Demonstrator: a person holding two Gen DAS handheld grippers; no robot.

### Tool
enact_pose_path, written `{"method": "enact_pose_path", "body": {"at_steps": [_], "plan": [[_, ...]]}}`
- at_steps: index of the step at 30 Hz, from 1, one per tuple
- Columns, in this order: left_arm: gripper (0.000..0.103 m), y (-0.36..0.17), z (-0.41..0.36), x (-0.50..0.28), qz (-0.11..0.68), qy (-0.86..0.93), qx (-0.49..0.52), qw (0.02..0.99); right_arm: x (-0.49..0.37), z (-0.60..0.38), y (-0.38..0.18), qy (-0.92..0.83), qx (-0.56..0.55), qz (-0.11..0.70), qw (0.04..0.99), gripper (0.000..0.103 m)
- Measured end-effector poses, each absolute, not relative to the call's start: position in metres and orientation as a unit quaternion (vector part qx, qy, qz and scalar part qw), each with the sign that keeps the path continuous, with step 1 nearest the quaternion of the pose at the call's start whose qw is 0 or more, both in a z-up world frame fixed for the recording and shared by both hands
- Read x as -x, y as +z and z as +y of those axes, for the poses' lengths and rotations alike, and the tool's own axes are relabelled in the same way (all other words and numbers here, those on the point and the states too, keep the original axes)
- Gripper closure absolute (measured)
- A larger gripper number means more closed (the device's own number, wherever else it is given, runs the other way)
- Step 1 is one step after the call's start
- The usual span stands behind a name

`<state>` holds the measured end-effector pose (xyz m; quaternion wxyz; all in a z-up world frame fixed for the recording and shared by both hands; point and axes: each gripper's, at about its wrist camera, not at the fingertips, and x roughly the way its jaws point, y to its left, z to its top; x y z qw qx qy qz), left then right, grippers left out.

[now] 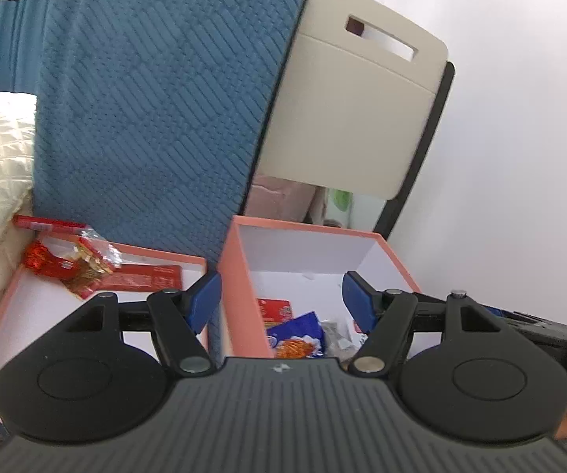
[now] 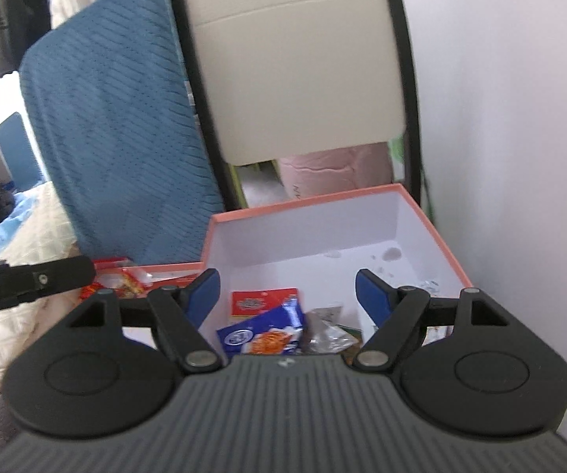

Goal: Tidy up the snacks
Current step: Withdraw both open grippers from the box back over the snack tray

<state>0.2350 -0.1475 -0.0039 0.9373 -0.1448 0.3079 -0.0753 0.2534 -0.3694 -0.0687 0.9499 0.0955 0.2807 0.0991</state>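
i'm between picks, i judge: the deep pink box [image 2: 421, 216] by the white wall [image 2: 519, 157] already holds a blue packet [image 2: 259, 335], a red packet [image 2: 263, 301] and a silvery wrapper [image 2: 328, 329], while the shallow pink tray [image 1: 19, 315] to its left holds the red wrappers [image 1: 74, 264] that probably go next. my left gripper [image 1: 281, 301] and right gripper [image 2: 286, 295] both hang above the boxes, jaws apart with nothing between them. the next reach means swinging left over the box's tall near wall, with the wall close on the right and the blue cushion [image 1: 157, 98] close behind.
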Motion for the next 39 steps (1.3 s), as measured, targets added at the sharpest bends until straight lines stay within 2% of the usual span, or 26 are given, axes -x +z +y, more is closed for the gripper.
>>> {"method": "enact_pose_path", "body": {"at_steps": [39], "plan": [[0.03,-0.04,-0.026,-0.187,0.307,-0.007,0.192,0.932,-0.223,-0.25,-0.087,0.177,-0.05,0.284,0.941,0.026]]}}
